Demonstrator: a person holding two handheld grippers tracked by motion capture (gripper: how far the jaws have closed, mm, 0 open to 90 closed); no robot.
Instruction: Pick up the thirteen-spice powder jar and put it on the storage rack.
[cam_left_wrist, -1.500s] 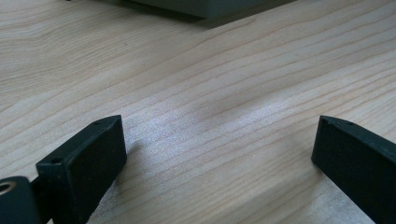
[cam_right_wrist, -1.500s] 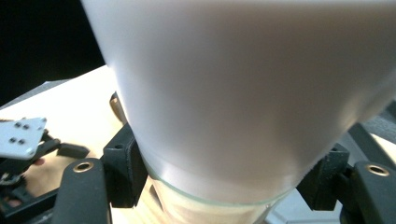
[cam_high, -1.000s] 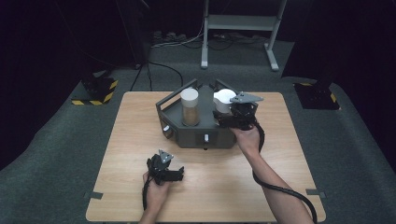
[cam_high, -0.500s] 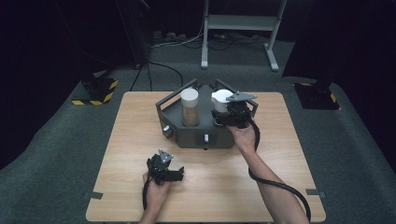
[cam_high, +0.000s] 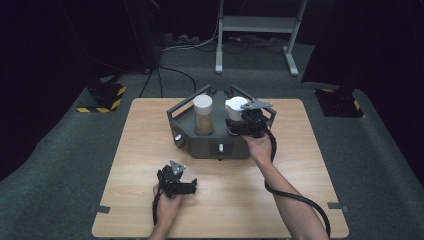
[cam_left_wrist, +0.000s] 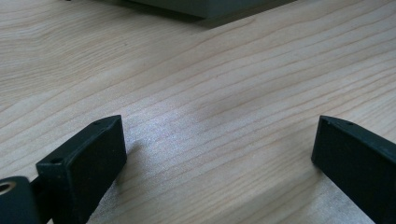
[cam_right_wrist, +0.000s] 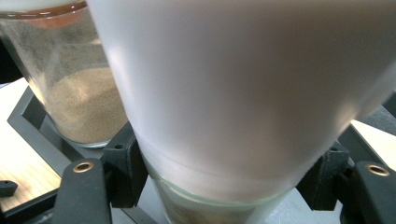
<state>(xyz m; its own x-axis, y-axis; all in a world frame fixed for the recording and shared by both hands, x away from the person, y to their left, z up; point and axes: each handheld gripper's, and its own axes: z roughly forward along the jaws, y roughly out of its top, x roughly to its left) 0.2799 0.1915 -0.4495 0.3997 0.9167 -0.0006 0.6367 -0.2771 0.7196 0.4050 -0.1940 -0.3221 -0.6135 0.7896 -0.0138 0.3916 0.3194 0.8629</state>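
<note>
Brown powder fills both white-lidded jars (cam_high: 203, 116); right hand-held gripper (cam_high: 239, 122) clamps one (cam_right_wrist: 233, 116), left (cam_high: 186, 188) gapes empty.

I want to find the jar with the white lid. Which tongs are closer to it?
The right. The right tongs are shut on the white-lidded jar in the grey tray. The left tongs rest open on the table, well in front of the tray.
</note>
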